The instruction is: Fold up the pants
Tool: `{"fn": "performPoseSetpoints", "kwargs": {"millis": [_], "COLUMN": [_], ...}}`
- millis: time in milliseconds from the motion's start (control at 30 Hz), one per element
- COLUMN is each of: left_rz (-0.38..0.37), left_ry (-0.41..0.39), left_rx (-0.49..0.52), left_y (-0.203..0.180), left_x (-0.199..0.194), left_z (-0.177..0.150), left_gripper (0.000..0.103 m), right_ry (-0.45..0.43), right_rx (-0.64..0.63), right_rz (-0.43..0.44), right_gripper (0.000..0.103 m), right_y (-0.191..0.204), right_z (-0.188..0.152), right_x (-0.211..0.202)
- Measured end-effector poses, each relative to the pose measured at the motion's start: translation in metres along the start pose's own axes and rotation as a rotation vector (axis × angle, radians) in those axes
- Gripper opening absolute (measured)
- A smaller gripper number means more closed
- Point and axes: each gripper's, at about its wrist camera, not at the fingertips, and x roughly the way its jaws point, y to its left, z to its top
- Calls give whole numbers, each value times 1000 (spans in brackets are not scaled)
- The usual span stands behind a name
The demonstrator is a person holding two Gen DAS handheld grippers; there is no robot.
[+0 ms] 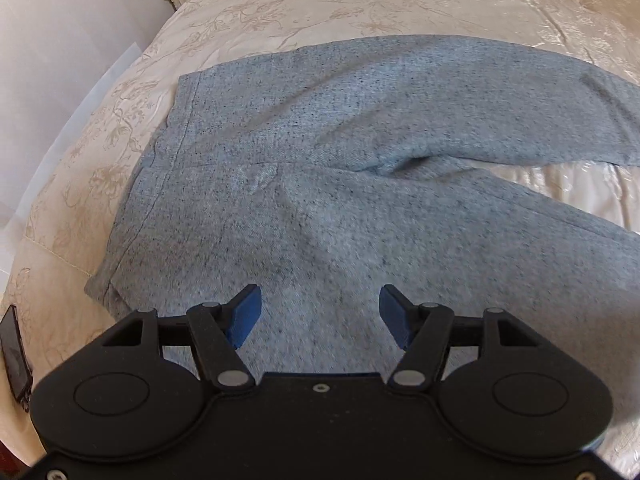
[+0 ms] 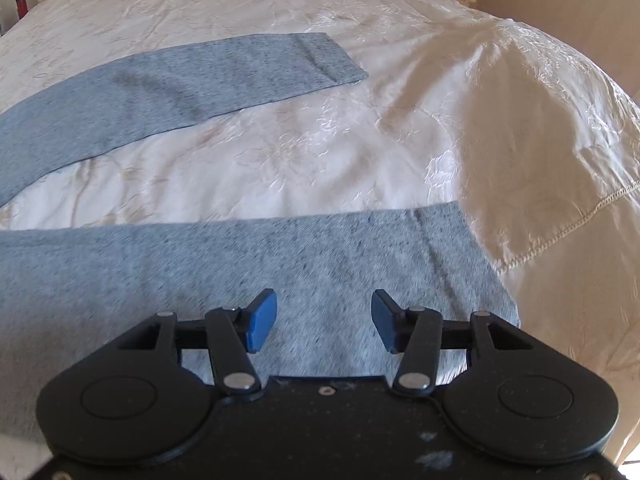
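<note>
We see grey sweatpants [image 1: 320,152] spread flat on a bed [image 1: 360,0] with a cream embroidered cover, not yet folded, legs splayed apart with a wedge of cover between them.

Left claw [image 1: 320,314]: wide, blue pads apart, nothing between them. It points down at the hip area near the lower middle of the left view. The waistband [image 1: 160,176] runs up the left side of that frame, and the legs stretch off toward the right edge. So the long axis lies left to right across both views.

Right claw [image 2: 324,320]: wide too, nothing gripped, fabric only beneath it. It hangs over the near leg [image 2: 240,256] close to its cuff [image 2: 460,264], which sits right of centre in the right view. The far leg [image 2: 180,80] lies in the upper left, its cuff ending near top centre, well apart from the near leg.

Our read: left hand is nearer the waist end, right hand nearer the cuff end, both along the near edge. Next move likely pinches the near leg edge and carries it up-frame onto the far leg. Whether the pads touch cloth yet we cannot tell.

A dark phone [image 1: 16,356] lies at the lower left of the left view.
</note>
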Motion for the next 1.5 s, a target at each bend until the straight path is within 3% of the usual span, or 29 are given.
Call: {"fn": "performPoseSetpoints", "kwargs": {"millis": [100,233,433,567,633,767,933,1067,1133,1367,1400,1433,1467,1500], "left_rz": [34,61,63,50,34,-30,-10,-94,-106,-36,-15,12,33,51], "left_ry": [23,149,89,65,32,26,41,5,17,109,112,102,94,95], "left_rx": [-36,-82,-26,16,-28,-204,-282,-360,-355,-332,-342,-370,-404,-440], "left_y": [11,24,25,25,37,80,123,145,144,131,131,132,135,139], "left_x": [29,67,50,32,13,-3,13,26,38,77,78,76,73,72], "left_z": [5,-16,-60,-74,-77,-86,-86,-69,-59,-35,-34,-34,-35,-36], "left_gripper": [67,72,73,69,67,67,66,65,67,76,68,64,58,51], "right_ry": [-8,71,47,67,80,72,84,84,70,65,86,108,95,85], "right_rx": [31,46,-65,-46,1,224,424,470,485,555,561,539,489,437], "right_rz": [-23,-45,-74,-48,-9,56,17,6,13,-4,-12,-32,-67,-104], "right_gripper": [52,52,53,54,53,58,59,59,60,59,57,46,13,7], "right_y": [-5,-11,-5,-12,-25,-62,-104,-117,-121,-121,-121,-119,-114,-111], "right_z": [13,6,-33,-43,-42,-49,-72,-76,-72,-55,-53,-48,-42,-37], "right_x": [23,54,44,33,24,7,1,6,9,39,42,45,45,44]}}
